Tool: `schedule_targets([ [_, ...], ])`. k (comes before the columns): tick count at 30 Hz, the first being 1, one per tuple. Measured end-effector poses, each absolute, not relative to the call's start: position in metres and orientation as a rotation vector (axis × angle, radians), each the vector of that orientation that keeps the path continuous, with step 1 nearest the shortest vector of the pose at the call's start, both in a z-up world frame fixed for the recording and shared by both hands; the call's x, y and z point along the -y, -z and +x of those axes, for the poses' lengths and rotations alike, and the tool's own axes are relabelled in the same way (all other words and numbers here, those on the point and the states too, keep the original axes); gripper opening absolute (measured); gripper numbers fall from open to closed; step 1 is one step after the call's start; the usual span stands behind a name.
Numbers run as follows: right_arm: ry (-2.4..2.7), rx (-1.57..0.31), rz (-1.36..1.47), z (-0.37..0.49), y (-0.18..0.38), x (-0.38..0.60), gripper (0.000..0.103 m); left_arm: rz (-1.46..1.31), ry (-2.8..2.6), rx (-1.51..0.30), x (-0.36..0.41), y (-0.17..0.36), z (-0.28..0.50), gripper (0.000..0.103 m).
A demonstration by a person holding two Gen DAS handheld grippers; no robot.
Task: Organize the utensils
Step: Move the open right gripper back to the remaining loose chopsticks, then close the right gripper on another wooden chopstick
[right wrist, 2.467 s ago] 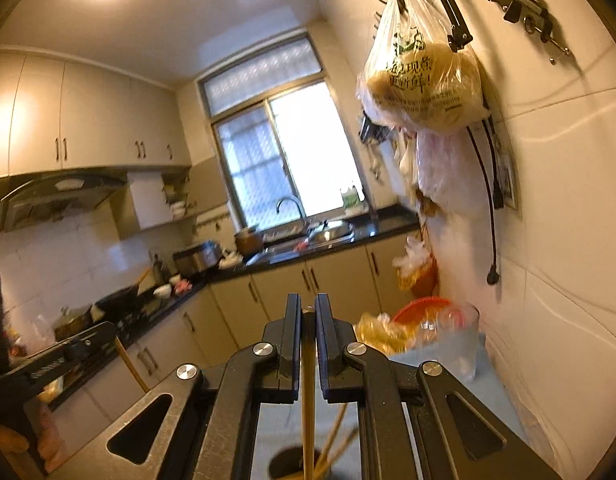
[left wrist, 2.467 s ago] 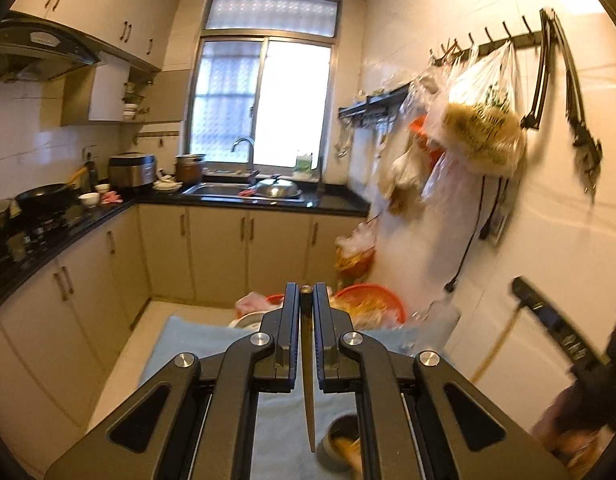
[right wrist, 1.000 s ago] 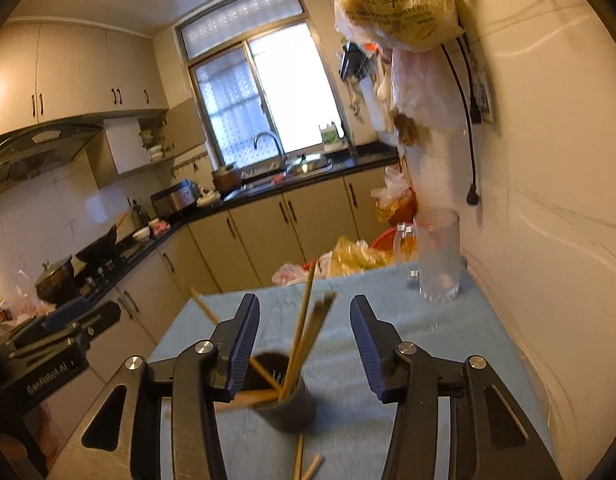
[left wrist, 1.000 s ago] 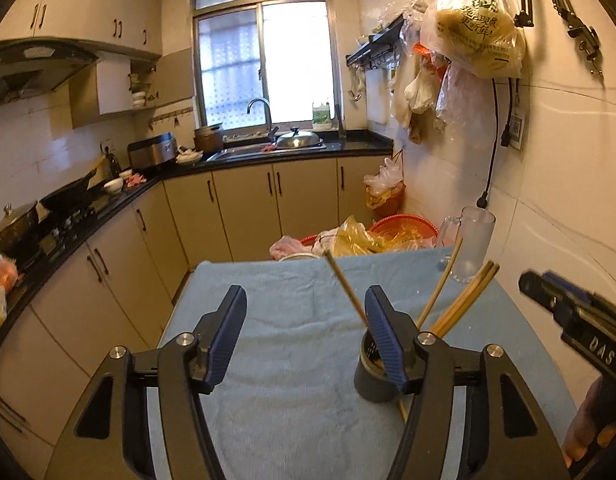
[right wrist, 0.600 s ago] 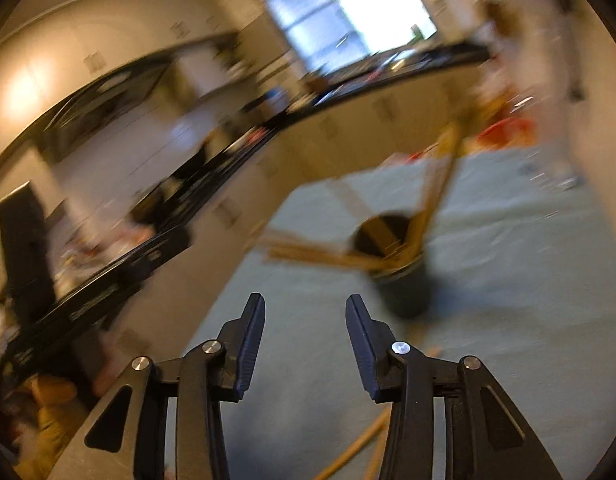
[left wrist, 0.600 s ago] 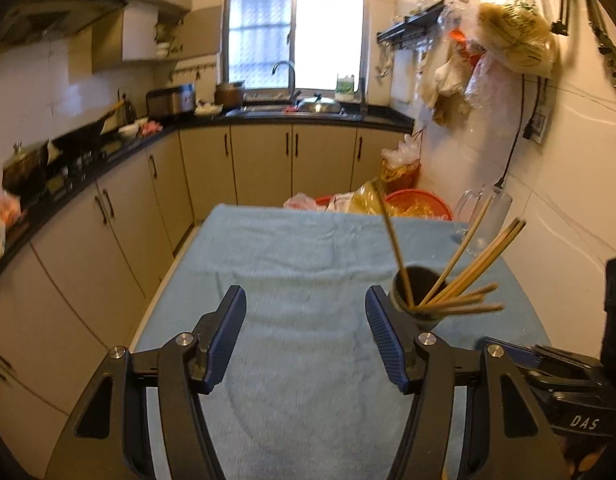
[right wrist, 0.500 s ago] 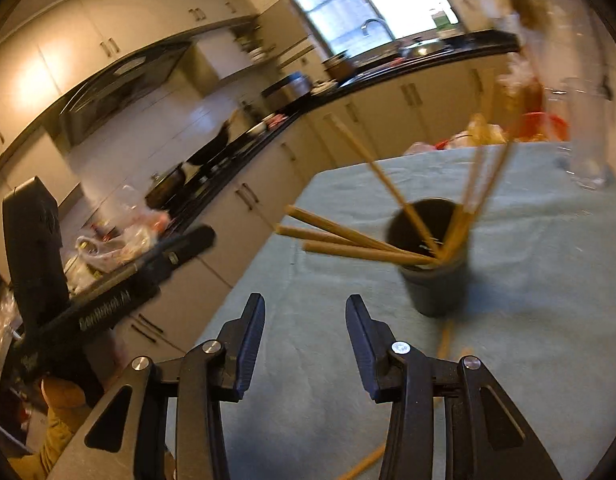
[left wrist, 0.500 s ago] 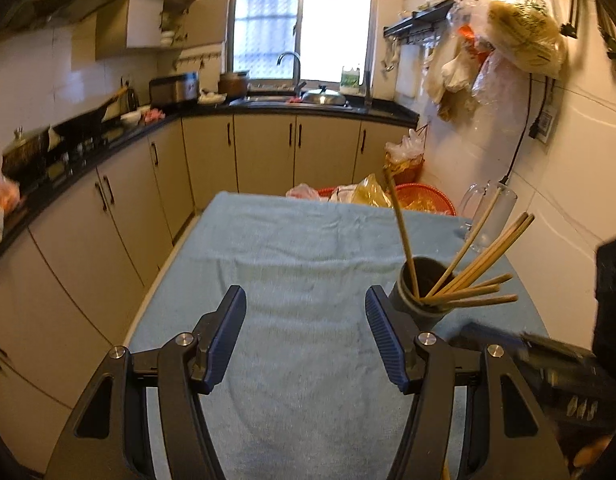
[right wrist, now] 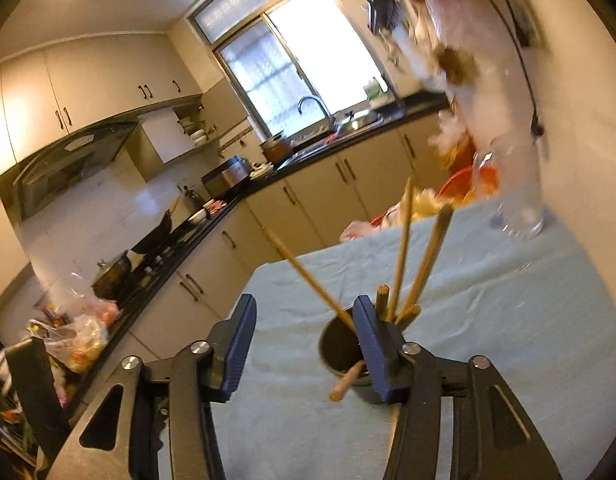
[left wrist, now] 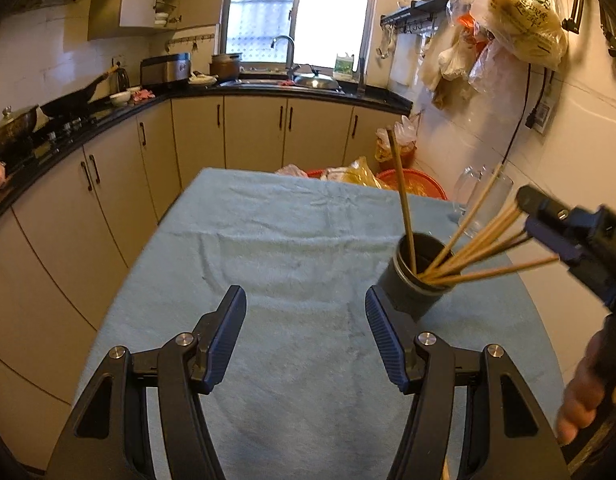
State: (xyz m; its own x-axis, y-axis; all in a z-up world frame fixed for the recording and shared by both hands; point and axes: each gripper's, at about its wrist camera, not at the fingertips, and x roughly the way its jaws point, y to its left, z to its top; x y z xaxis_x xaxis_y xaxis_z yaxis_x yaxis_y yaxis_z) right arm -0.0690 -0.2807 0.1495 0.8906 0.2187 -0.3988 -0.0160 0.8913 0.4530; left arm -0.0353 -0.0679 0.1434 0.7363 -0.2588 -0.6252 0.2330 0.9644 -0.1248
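Note:
A dark round cup (left wrist: 416,280) stands on the light blue towel (left wrist: 292,240) and holds several wooden chopsticks (left wrist: 480,248) that fan out to the right. My left gripper (left wrist: 304,336) is open and empty, just left of and in front of the cup. In the right wrist view the cup (right wrist: 340,344) sits right behind my right gripper (right wrist: 304,344), which is open and empty; chopsticks (right wrist: 404,248) stick up out of it. The right gripper also shows in the left wrist view (left wrist: 564,232), close to the chopstick tips.
A clear glass mug (left wrist: 484,196) stands at the table's far right by the tiled wall. A red basin (left wrist: 416,184) and bags lie beyond the far edge. Plastic bags (left wrist: 524,20) hang on the wall. Kitchen counters (left wrist: 108,120) run along the left.
Both grippers opened and let their chopsticks go into the cup, then drew back. The right gripper has swung back toward the cup, close behind it.

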Motion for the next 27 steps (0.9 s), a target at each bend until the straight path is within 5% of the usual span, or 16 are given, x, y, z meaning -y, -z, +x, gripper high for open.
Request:
schedule_targets([
  [6,-0.087,-0.568,0.313,-0.104,-0.142,0.289,0.071,-0.039,0.322,-0.765,0.077,-0.114,-0.052,0.061],
  [13,-0.076,-0.939,0.272,-0.130,-0.062,0.315,0.067,-0.009,0.429,-0.861,0.096,-0.072,-0.087,0.061],
  [21,-0.112,-1.038,0.280,-0.152,-0.023,0.315,0.063,0.145,0.535,-0.917,0.150,-0.043,-0.113,0.061],
  [23,-0.122,-1.039,0.281,-0.150,-0.021,0.308,0.063,0.187,0.535,-0.922,0.161,-0.036,-0.117,0.055],
  [25,-0.136,-1.039,0.285,-0.152,-0.019,0.303,0.063,0.221,0.515,-0.947,0.168,-0.026,-0.117,0.025],
  [27,-0.143,-1.040,0.284,-0.151,-0.018,0.296,0.063,0.213,0.469,-0.997,0.165,-0.017,-0.111,0.007],
])
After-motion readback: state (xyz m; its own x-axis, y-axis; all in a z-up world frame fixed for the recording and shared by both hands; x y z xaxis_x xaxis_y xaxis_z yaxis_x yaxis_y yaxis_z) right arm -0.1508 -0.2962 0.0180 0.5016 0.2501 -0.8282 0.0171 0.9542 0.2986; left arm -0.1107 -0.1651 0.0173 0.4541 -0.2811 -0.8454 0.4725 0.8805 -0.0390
